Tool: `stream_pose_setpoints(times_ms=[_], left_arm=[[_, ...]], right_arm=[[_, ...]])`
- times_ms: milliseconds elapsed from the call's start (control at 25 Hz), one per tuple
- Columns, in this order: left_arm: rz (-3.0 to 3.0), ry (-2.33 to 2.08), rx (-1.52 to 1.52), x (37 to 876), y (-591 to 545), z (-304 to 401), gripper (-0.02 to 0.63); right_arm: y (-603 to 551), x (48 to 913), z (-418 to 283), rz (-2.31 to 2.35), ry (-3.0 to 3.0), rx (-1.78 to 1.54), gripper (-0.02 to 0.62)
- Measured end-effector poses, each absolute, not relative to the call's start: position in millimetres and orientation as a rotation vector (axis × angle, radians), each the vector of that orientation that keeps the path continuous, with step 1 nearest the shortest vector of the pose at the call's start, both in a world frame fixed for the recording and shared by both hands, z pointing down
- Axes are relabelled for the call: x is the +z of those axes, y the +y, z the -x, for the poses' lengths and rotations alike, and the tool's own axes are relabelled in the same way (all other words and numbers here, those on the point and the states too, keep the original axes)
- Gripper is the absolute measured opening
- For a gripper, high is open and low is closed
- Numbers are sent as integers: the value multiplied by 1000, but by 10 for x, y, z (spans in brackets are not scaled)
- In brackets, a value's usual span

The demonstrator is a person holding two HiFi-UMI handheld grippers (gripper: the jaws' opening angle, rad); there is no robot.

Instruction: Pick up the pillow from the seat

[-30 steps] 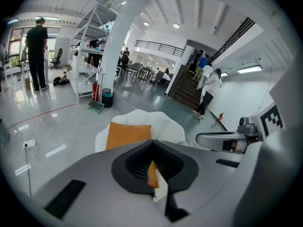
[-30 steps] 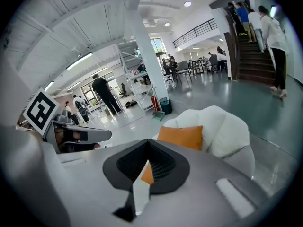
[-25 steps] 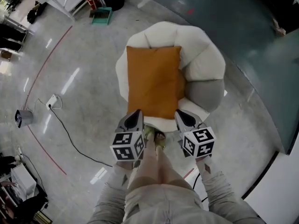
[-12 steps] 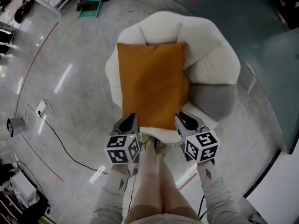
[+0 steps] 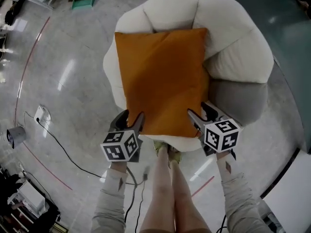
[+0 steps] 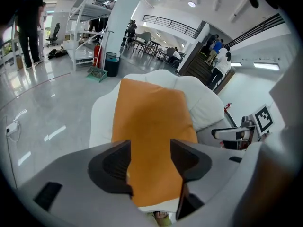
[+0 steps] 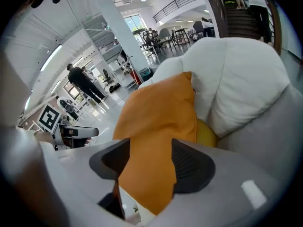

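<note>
A white padded seat (image 5: 233, 42) holds an orange pillow (image 5: 163, 76) lying flat. The left gripper (image 5: 131, 119) and right gripper (image 5: 200, 113) are at its near corners. Both jaws have just been opening and stand spread around the pillow's edge.

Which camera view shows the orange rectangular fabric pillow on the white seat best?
The head view: it looks down on the orange rectangular fabric pillow, showing nearly its whole outline on the white padded seat. Both gripper views show it foreshortened from a near corner, its near edge partly hidden.
</note>
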State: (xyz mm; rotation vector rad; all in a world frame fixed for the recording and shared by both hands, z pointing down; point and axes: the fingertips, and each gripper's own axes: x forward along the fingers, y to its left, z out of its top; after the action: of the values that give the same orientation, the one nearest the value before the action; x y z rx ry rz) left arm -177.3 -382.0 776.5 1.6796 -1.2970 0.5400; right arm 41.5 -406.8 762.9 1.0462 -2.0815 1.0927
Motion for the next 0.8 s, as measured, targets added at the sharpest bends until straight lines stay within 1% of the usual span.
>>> stream_pose_setpoints(times_ms=[160, 320, 440, 480, 520, 640, 760, 800], left_arm=[[-1676, -1243, 560, 8120, -3940, 1816, 319], [-1668, -1231, 621, 8452, -4073, 1899, 406], [-1674, -1198, 637, 8633, -4187, 1927, 473], [-1680, -1173, 631, 8685, -4223, 1908, 516], [-1687, -1149, 631, 8738, -4254, 1889, 546], [-1701, -1107, 677, 8904, -4323, 1874, 583], [-1703, -1060, 685, 9021, -4366, 1853, 589], [-1700, -1044, 675, 9055, -4375, 1841, 589]], right_arm=[[-4222, 7997, -460, -1036, -2036, 1082, 305], [-4379, 8294, -501, -1055, -2011, 1074, 361], [-4486, 8462, -533, -1067, -2017, 1086, 427], [-4511, 8519, -545, -1063, -2017, 1097, 447], [-4532, 8578, -557, -1055, -2016, 1107, 461], [-4571, 8751, -592, -1031, -2011, 1145, 509], [-4584, 8882, -612, -1011, -2017, 1239, 555], [-4585, 8914, -609, -1001, -2025, 1279, 557]])
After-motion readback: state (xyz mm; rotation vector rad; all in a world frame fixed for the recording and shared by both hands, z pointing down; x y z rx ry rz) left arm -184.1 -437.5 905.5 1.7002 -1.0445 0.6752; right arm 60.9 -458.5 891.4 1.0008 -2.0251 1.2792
